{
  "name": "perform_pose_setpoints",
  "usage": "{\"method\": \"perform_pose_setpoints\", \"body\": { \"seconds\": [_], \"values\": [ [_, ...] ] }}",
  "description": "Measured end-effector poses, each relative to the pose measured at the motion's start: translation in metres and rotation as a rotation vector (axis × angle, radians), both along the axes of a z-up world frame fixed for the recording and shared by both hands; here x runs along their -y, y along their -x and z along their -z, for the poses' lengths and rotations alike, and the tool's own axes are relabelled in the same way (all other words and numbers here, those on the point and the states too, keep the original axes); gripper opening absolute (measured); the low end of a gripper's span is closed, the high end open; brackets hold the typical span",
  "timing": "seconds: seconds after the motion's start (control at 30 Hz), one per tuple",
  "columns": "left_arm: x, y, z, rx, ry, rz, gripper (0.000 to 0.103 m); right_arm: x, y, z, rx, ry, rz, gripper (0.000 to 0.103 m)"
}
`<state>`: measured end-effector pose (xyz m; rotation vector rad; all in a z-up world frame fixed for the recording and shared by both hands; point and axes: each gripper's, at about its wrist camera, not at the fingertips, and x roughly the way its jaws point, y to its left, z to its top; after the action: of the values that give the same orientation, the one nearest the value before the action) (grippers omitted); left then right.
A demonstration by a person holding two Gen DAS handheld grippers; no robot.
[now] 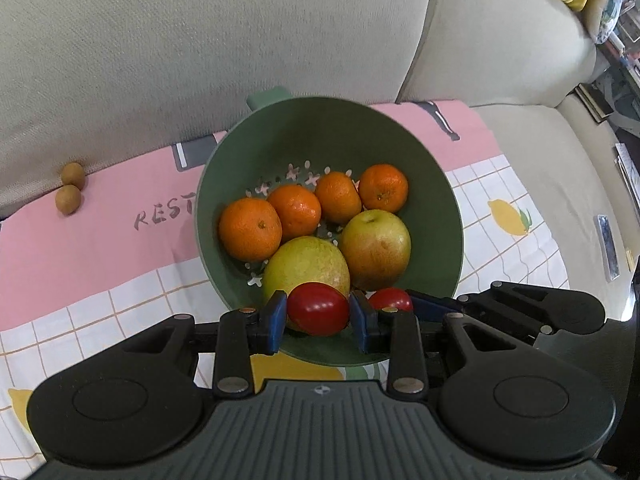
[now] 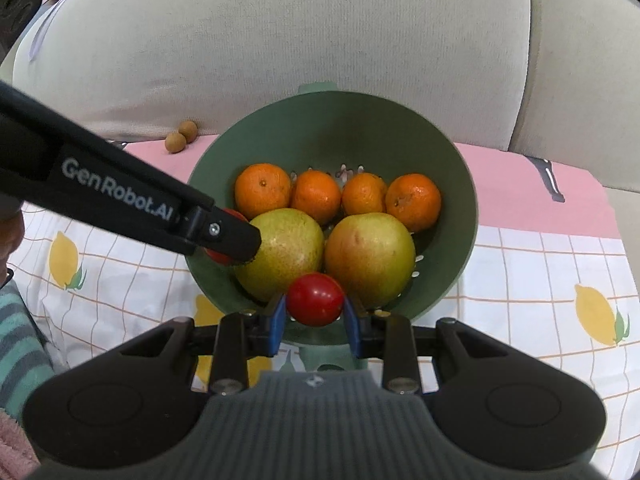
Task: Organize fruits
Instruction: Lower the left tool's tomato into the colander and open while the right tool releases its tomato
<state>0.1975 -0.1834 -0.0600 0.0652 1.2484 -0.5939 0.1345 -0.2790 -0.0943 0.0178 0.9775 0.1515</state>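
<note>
A green colander (image 1: 320, 132) (image 2: 340, 132) stands on a cloth and holds several mandarins (image 1: 250, 229) (image 2: 262, 190) and two yellow-green pears (image 1: 376, 248) (image 2: 370, 258). My left gripper (image 1: 319, 306) is shut on a red cherry tomato (image 1: 318, 309) above the colander's near rim. My right gripper (image 2: 315, 304) is shut on a second red tomato (image 2: 315, 299), also over the near rim. In the left wrist view the right gripper (image 1: 394, 302) and its tomato (image 1: 390, 299) sit just right of mine. In the right wrist view the left gripper (image 2: 236, 240) reaches in from the left and mostly hides its tomato (image 2: 234, 214).
Two small brown round fruits (image 1: 72, 192) (image 2: 181, 138) lie at the cloth's far left edge against the sofa back (image 1: 160, 60). The pink and white checked cloth (image 1: 100, 264) with lemon prints covers the seat. A striped sleeve (image 2: 16, 340) shows at the lower left.
</note>
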Motion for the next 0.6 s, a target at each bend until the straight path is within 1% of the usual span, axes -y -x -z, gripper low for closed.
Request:
{"method": "perform_pose_setpoints", "body": {
  "seconds": [0.23, 0.43, 0.6],
  "values": [
    [0.000, -0.005, 0.013, -0.046, -0.033, -0.014, 0.038, 0.001, -0.006, 0.006, -0.009, 0.000, -0.011, 0.028],
    [-0.001, -0.008, 0.017, -0.077, -0.012, -0.022, 0.038, 0.002, -0.009, 0.007, -0.014, -0.001, -0.015, 0.028],
    [-0.002, -0.008, 0.018, -0.080, -0.005, -0.018, 0.039, 0.002, -0.009, 0.007, -0.016, -0.003, -0.016, 0.028]
  ]
}}
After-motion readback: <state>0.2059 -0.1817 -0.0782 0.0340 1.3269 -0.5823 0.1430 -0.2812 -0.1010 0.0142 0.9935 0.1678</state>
